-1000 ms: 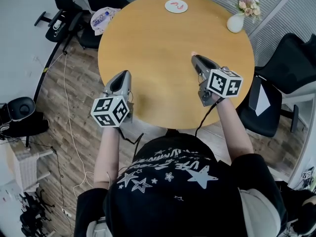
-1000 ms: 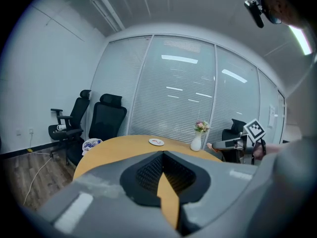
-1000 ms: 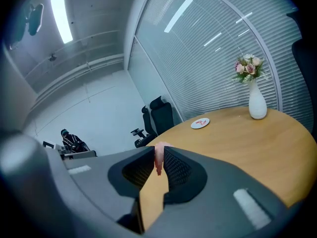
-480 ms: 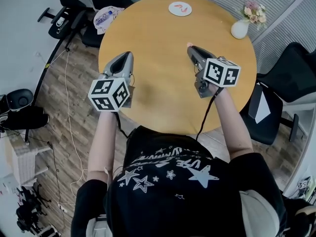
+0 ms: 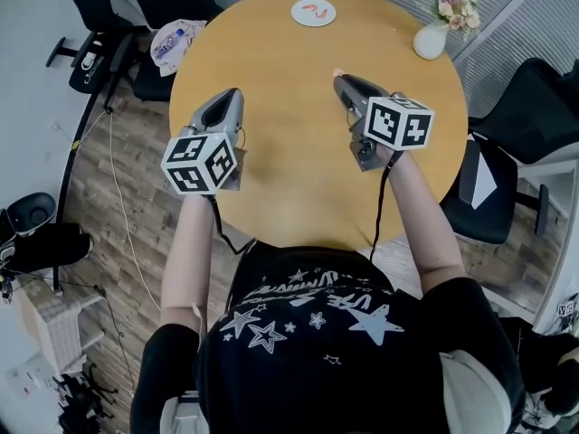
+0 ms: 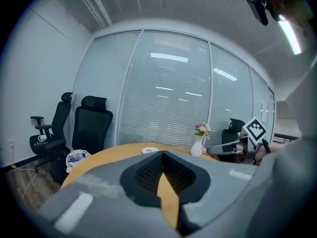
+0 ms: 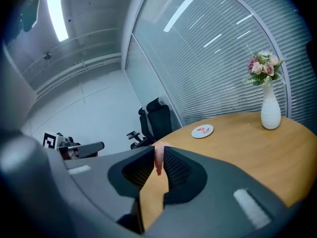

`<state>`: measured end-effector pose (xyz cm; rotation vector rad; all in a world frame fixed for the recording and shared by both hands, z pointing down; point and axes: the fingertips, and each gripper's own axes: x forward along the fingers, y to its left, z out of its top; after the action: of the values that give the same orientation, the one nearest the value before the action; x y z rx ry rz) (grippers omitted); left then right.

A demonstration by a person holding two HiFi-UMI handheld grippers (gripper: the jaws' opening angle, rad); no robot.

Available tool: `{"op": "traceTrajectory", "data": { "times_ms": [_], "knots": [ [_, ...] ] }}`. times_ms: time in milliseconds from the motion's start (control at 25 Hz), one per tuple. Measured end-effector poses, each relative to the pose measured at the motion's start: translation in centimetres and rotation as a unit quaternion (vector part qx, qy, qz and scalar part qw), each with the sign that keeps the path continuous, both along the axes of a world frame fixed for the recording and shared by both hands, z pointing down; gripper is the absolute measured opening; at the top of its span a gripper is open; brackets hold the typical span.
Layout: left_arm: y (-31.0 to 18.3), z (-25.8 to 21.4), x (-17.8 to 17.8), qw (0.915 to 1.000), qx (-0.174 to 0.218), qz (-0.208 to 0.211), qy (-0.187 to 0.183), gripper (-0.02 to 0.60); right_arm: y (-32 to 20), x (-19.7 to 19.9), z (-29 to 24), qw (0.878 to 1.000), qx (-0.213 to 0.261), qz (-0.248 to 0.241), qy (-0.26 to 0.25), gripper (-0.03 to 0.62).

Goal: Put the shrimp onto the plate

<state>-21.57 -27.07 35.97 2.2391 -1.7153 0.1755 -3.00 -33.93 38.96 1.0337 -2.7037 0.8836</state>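
Two grippers hover over the round wooden table (image 5: 289,152), each held from below by a bare forearm. The right gripper (image 5: 342,81) has its jaws pinched narrow on a pale pink shrimp (image 7: 158,158), which stands upright between the pads with its tip poking just past them; from the head view only a small pink bit (image 5: 337,72) shows at the nose of the gripper. The left gripper (image 5: 232,92) hangs near the table's left edge, well apart from the other, its jaws brought together at the tips (image 6: 162,152) with nothing between them. At the far side of the table lies a small white plate (image 5: 327,16), and red curled pieces (image 5: 313,9) already rest on it; the held shrimp is well short of the plate, roughly mid-table. A white vase (image 5: 429,41) with pink flowers (image 5: 455,7) stands at the table's far right edge. Black office chairs (image 5: 507,152) ring the table on the wood floor.
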Motion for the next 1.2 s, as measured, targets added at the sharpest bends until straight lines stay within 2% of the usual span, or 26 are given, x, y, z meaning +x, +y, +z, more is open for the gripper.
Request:
{"op": "traceTrajectory", "data": {
  "times_ms": [440,920,1200],
  "knots": [
    [-8.0,2.8,-3.5,0.9978,-0.028,0.059,0.012,0.002,-5.7,-2.6,1.5,0.997,-0.010,0.061,0.035,0.060],
    [-15.3,7.6,-4.9,0.9923,-0.060,0.101,0.041,0.002,-11.9,-5.9,5.3,0.994,-0.029,0.082,0.068,0.060],
    [-19.0,10.5,-5.8,0.9907,-0.067,0.117,0.019,0.002,-16.2,-7.3,8.4,0.991,-0.030,0.088,0.101,0.060]
  ]
}}
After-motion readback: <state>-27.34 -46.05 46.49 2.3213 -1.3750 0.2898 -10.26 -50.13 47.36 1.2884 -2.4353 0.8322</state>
